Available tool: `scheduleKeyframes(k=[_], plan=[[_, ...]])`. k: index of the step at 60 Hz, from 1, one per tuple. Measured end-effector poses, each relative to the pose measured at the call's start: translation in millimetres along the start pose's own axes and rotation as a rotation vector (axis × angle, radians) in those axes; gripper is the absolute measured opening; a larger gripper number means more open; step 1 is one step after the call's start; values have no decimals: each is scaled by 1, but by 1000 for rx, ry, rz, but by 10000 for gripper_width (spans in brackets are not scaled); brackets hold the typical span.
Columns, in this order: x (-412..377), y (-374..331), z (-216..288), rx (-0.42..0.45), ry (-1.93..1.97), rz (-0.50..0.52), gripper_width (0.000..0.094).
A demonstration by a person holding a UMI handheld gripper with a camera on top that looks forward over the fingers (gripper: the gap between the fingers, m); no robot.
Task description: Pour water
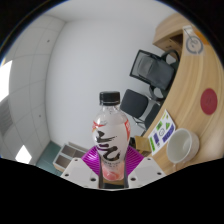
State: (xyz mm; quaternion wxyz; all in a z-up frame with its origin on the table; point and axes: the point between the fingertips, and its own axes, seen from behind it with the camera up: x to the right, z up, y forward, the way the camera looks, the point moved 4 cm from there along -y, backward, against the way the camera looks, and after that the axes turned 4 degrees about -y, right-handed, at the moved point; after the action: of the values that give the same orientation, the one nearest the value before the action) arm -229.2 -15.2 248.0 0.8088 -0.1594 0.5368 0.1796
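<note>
Bottle [111, 140], black-capped and upright, is clamped by the gripper [111, 168]; a white bowl [181, 146] is seen on the bench [190, 90] at three o'clock.

My gripper [112, 160] is raised and tilted, its two fingers closed against the sides of a bottle [111, 135]; the magenta pads [95, 155] press the lower body from either side.
</note>
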Motion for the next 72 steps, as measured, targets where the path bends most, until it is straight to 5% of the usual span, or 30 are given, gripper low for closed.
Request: scheduleKeyframes(k=[14, 27, 49, 63, 68, 72], plan=[[47, -43, 102, 106, -754, -241, 281], [151, -54, 139, 51, -1092, -484, 281], [233, -53, 136, 8, -1139, -518, 288], [232, -54, 134, -11, -1069, -539, 528], [234, -61, 128, -47, -1055, -581, 856], [228, -73, 125, -54, -1053, -610, 830]])
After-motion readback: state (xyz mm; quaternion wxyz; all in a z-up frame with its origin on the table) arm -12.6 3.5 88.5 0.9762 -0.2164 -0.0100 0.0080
